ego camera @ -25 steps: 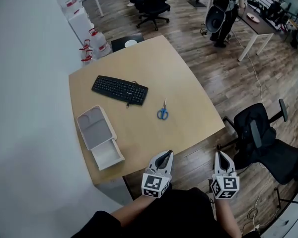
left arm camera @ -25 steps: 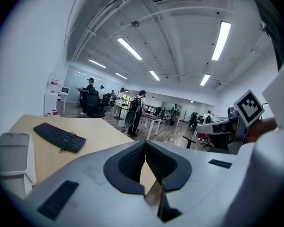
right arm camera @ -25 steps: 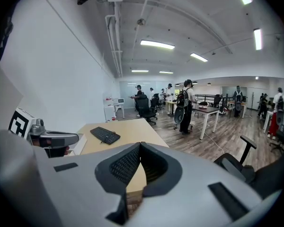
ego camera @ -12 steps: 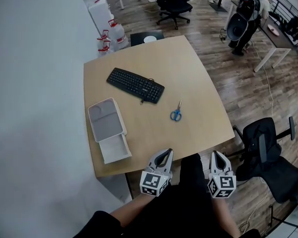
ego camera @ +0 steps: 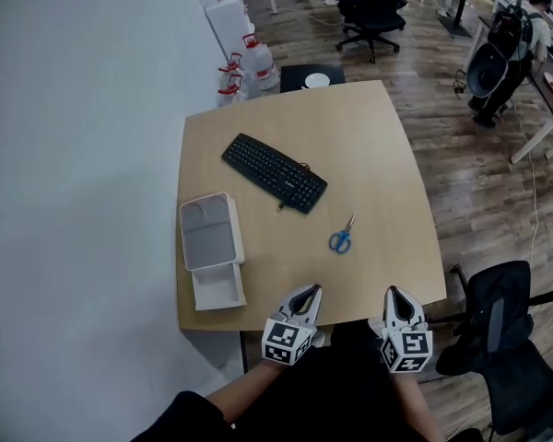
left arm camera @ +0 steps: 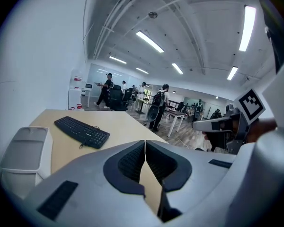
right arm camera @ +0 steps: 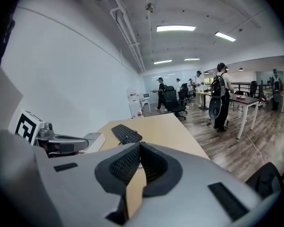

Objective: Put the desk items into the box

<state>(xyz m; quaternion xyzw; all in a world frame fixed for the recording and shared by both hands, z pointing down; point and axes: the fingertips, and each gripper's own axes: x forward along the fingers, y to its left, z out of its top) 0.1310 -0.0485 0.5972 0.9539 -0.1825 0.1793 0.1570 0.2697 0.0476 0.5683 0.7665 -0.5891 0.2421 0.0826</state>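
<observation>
The left gripper [ego camera: 305, 292] and right gripper [ego camera: 394, 294] are both closed and empty, at the table's [ego camera: 378, 155] near edge. The keyboard [ego camera: 275, 173] and scissors [ego camera: 341, 238] lie mid-table, well apart from the open box [ego camera: 208, 233] at the left edge.

Light wooden table [ego camera: 373, 136] with black keyboard [ego camera: 275, 173], blue-handled scissors [ego camera: 341, 238], open white box [ego camera: 208, 234]

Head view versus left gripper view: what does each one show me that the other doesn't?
Only the head view shows the blue scissors lying on the table. Only the left gripper view shows the ceiling lights and looks straight along the left gripper, its jaws shut with nothing between them. Both show the black keyboard, the open white box and the right gripper.
</observation>
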